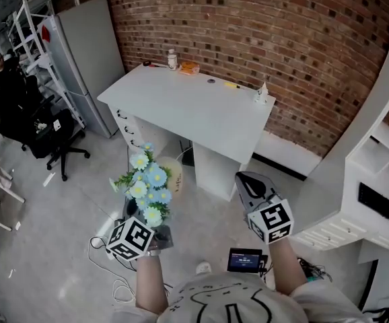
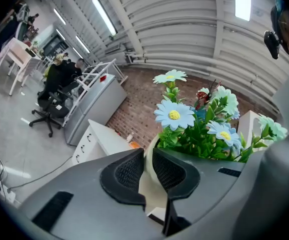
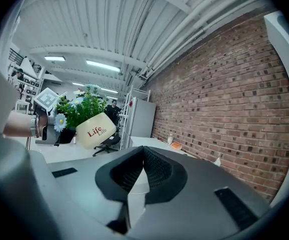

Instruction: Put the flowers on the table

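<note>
Flowers (image 1: 147, 184), blue and white daisies in a cream pot (image 3: 95, 130) printed "Life", are hanging tilted above the floor at about 8 o'clock in the head view, short of the white table (image 1: 194, 106), which is standing at 12 o'clock against the brick wall (image 1: 282, 39). The left gripper (image 2: 148, 171) is clamping the pot's wall between its pads. The right gripper (image 1: 248, 184) is hovering at about 4 o'clock, jaws together on nothing, apart from the pot. A small bottle (image 1: 172, 60) and an orange item (image 1: 190, 66) are sitting at the table's far edge.
</note>
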